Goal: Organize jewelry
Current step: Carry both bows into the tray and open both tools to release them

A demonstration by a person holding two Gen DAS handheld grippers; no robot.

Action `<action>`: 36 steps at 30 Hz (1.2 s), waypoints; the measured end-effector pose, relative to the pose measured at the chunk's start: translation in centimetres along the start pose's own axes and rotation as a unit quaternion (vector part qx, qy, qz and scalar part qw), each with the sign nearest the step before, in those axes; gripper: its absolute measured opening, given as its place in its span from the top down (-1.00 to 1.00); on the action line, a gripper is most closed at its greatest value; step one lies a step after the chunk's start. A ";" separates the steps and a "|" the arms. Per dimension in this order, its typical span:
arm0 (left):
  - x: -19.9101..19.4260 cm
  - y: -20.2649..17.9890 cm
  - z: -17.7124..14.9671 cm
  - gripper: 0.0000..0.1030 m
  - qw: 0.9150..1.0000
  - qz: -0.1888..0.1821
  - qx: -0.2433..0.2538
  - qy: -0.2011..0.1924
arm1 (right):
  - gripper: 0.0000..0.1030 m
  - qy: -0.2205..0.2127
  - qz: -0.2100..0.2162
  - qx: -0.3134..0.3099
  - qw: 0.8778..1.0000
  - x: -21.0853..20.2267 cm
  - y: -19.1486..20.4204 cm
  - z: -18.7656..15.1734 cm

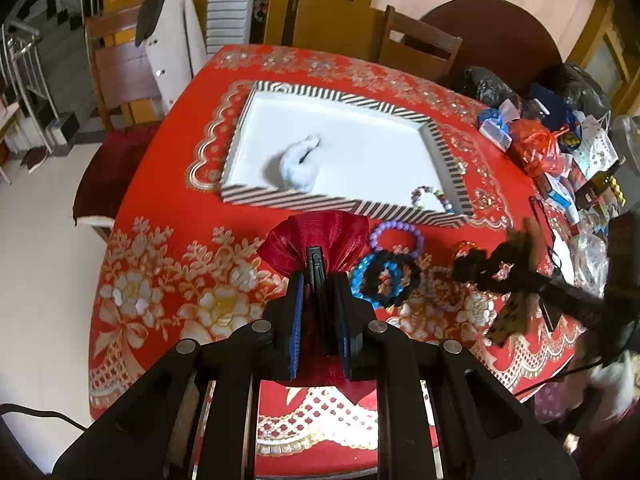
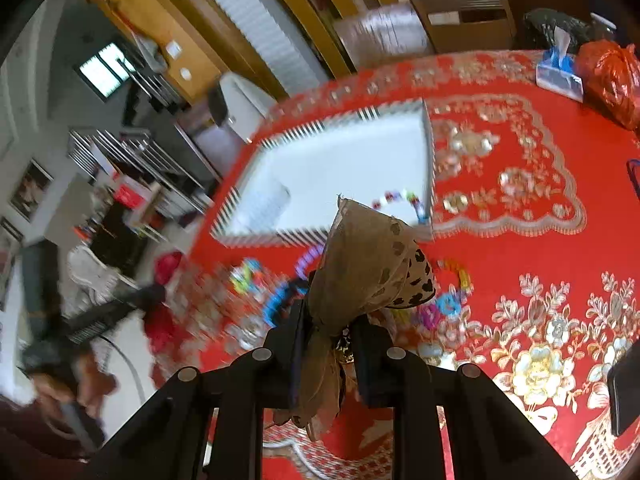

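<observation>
Red pouch [image 1: 316, 240] in L tongs [image 1: 319, 280], sharp only L view.

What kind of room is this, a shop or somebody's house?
Most likely a home's dining area: a table under a red floral tablecloth, wooden chairs around it, and a staircase to one side.

Red pouch [image 1: 316, 240] upright — striped tray [image 1: 344, 204] behind.

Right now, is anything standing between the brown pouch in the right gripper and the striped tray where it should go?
Nothing tall blocks it. The brown pouch is held above the table in the right gripper; only loose bead bracelets lie flat on the cloth before the striped tray, whose near wall is low.
</observation>
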State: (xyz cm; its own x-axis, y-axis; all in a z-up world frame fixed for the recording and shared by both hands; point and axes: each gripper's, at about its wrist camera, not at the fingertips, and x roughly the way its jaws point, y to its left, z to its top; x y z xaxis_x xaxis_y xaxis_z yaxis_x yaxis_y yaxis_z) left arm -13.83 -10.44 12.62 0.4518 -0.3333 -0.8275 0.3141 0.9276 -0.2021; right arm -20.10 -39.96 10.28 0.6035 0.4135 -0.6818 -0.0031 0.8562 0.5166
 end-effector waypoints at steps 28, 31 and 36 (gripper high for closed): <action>1.8 1.0 5.9 0.73 0.999 0.019 0.014 -0.028 | 0.60 -0.010 0.058 0.023 0.998 5.9 1.4 8.4; 3.0 1.2 7.8 0.73 0.999 0.023 0.021 -0.030 | 0.60 -0.002 0.049 0.015 0.999 7.8 1.9 10.0; 6.4 1.7 11.2 0.73 0.999 0.035 0.030 -0.024 | 0.60 0.014 0.038 0.022 0.999 11.3 1.4 11.7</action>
State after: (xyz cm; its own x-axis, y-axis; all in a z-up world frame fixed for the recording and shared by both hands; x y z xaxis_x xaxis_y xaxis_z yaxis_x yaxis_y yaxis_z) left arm -1.10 -12.86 12.85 0.5138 -0.2773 -0.8119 0.3294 0.9376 -0.1117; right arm -3.97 -37.71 9.33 0.5798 0.4863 -0.6538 -0.0129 0.8078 0.5894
